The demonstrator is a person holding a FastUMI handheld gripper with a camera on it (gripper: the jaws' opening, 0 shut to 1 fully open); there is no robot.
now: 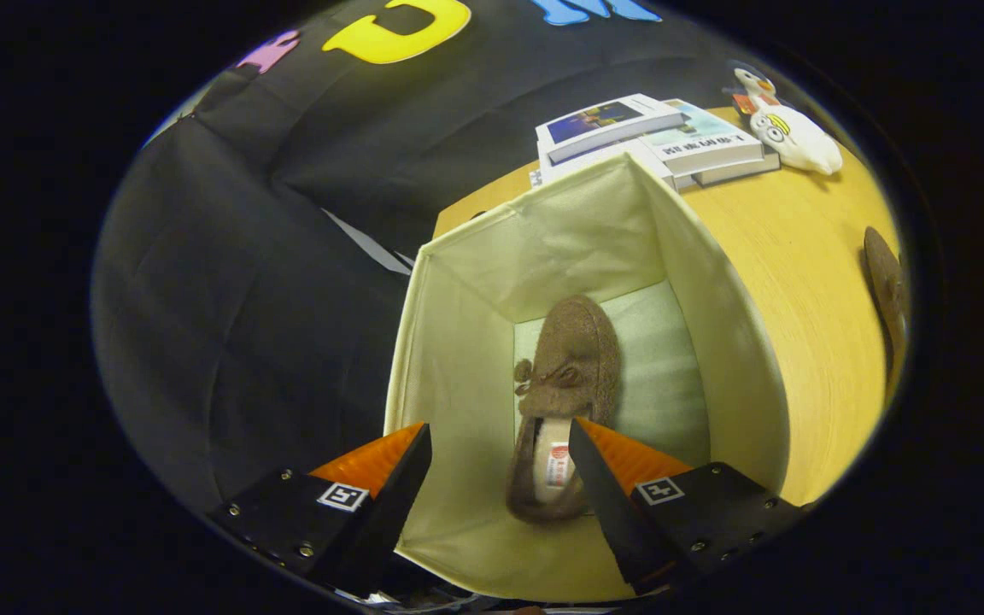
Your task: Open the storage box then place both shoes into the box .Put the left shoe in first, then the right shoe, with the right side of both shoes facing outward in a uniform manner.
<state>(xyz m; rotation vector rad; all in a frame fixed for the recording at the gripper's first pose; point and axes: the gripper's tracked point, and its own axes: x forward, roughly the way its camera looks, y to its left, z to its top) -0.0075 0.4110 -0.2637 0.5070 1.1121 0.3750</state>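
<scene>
**One slipper in the box, gripper spread above it**

The gripper (500,444) hangs over the open cream fabric storage box (458,359), fingers apart and grasping nothing. Below and between them a brown fuzzy slipper with a small bow (567,376) lies on the box floor (toe pointing away). Beyond the box, on the pale wooden table (808,325), sits a stack of books (654,137) beside a white plush toy (795,137). A brown shape (885,282) further along the table may be the second slipper.
</scene>
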